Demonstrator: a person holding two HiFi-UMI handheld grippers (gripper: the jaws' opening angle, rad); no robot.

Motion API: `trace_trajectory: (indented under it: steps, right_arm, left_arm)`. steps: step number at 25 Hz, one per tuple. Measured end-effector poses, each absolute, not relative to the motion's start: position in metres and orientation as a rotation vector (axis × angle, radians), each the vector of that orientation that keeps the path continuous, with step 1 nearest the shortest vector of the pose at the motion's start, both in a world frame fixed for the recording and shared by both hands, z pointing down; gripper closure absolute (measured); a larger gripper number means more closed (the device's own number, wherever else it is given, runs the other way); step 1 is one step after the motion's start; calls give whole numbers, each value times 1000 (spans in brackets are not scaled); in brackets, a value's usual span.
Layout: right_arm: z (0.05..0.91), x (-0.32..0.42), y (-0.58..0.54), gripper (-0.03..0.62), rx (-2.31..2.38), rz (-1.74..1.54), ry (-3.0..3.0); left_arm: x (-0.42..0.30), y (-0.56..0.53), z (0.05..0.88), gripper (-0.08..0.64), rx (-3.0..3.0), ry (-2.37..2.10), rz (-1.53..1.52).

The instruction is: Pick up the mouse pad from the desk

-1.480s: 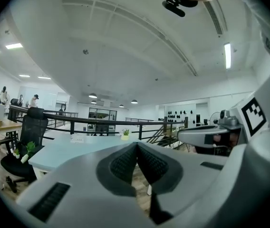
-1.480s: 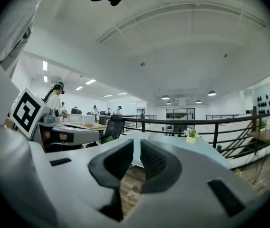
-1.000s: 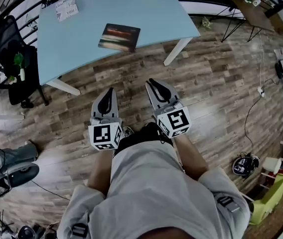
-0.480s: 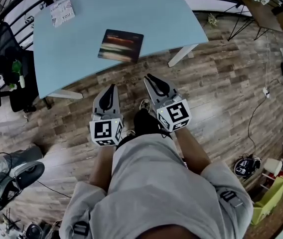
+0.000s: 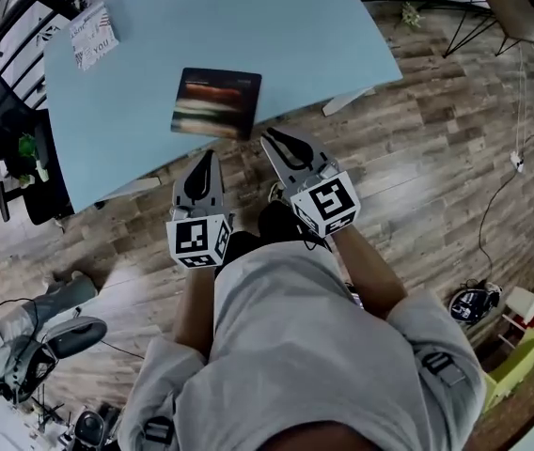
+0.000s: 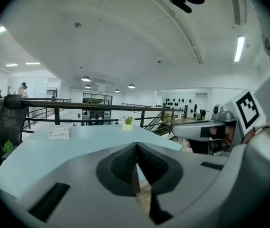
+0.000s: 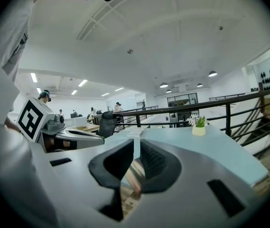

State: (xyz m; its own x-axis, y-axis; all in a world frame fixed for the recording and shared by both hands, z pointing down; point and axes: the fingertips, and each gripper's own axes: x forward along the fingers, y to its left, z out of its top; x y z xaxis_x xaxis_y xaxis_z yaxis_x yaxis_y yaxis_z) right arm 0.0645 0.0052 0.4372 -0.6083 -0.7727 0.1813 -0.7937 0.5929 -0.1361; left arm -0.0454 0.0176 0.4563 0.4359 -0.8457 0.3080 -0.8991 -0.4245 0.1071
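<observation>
Approach step. Dark rectangular mouse pad with a blurred reddish print (image 5: 216, 102) lies flat near the front edge of the pale blue surface (image 5: 295, 36), untouched; left tongs (image 5: 206, 157) closed, empty; right tongs (image 5: 268, 140) a slit apart, empty; both just short of the pad. Next, likely: open wide, reach for the pad's near edge. Against the earlier frame, the pad is closer to the tongs.

mouse pad (image 5: 216, 102) | dark rect. w/ blurred colour streaks | flat on desk (image 5: 276, 36) nr front edge

Wood-plank floor (image 5: 455, 148), light-blue desk (image 5: 276, 26), black office chair (image 6: 12, 122), black railing (image 6: 101, 107) beyond desk
</observation>
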Motion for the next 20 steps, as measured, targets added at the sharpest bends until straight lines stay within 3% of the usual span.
trace_trajectory:
  steps: [20]
  right_arm:
    - [508, 87, -36, 549, 1343, 585, -2679]
  left_arm:
    - [-13, -34, 522, 548, 2424, -1343, 601]
